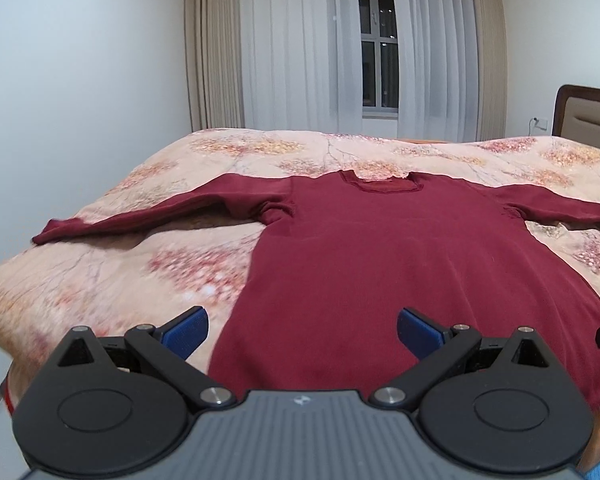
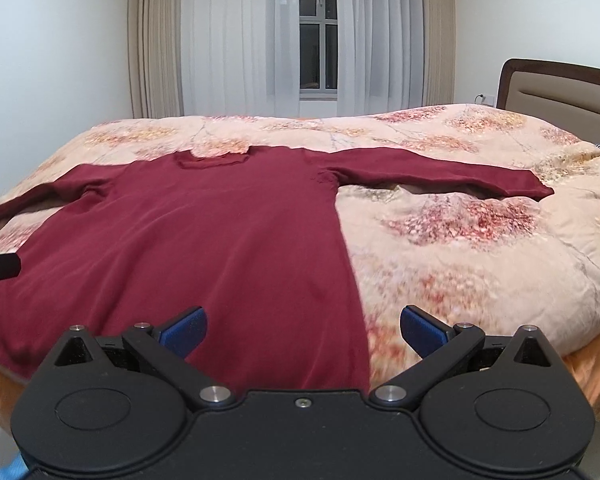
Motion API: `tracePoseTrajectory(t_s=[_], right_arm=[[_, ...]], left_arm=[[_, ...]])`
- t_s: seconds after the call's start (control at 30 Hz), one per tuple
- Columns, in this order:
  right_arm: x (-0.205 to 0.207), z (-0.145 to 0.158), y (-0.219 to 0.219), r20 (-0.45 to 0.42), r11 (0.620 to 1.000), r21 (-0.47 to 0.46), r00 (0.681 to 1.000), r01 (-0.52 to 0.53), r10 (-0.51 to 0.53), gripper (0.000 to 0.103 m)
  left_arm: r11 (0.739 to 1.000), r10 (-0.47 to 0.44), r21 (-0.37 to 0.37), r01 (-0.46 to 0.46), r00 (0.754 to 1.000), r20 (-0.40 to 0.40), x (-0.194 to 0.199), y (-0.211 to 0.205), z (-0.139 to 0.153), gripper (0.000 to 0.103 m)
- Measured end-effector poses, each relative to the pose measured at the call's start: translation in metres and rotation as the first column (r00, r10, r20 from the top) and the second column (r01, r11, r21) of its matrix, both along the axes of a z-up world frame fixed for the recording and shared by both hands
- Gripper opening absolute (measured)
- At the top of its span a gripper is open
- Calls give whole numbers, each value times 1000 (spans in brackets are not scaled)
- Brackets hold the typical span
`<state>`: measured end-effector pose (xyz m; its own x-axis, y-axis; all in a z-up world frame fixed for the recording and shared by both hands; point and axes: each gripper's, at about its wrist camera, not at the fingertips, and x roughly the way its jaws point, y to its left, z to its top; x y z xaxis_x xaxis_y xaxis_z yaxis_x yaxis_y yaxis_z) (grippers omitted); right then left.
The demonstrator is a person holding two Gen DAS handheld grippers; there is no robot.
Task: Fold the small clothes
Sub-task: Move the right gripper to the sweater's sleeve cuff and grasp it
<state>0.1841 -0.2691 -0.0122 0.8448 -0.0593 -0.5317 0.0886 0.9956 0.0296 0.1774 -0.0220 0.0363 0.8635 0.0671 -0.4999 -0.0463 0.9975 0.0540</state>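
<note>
A dark red long-sleeved sweater (image 1: 364,248) lies flat on the bed, collar far, both sleeves spread sideways; it also shows in the right wrist view (image 2: 204,232). My left gripper (image 1: 302,330) is open and empty, hovering over the sweater's near left hem corner. My right gripper (image 2: 303,330) is open and empty over the near right hem corner. The left sleeve cuff (image 1: 56,232) reaches the bed's left side; the right sleeve cuff (image 2: 536,186) lies toward the headboard side.
The bed has a peach floral duvet (image 2: 480,248). A padded headboard (image 2: 560,96) stands at right. Curtains and a window (image 2: 318,36) are behind the bed. The other gripper's tip (image 2: 0,268) shows at the left edge.
</note>
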Motion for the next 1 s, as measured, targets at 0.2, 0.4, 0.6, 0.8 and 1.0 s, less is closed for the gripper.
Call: tracePoseTrajectory(t_s=[0.2, 0.4, 0.6, 0.8, 1.0], right_arm=[[43, -2, -41, 98, 1000, 21, 995, 8, -10, 103], [98, -4, -116, 225, 993, 68, 968, 99, -112, 103], [155, -7, -204, 189, 953, 116, 935, 281, -299, 103], [209, -17, -284, 60, 889, 156, 894, 431, -444, 103], [239, -30, -342, -4, 788, 206, 806, 580, -592, 91]], left_arm=[[1000, -27, 11, 28, 1000, -8, 60, -25, 5, 103], [999, -53, 1, 53, 999, 4, 135, -54, 6, 103], [995, -87, -39, 87, 996, -21, 190, -80, -9, 103], [995, -87, -58, 82, 992, -91, 209, -87, -40, 103], [995, -82, -68, 74, 990, -119, 211, -85, -52, 103]])
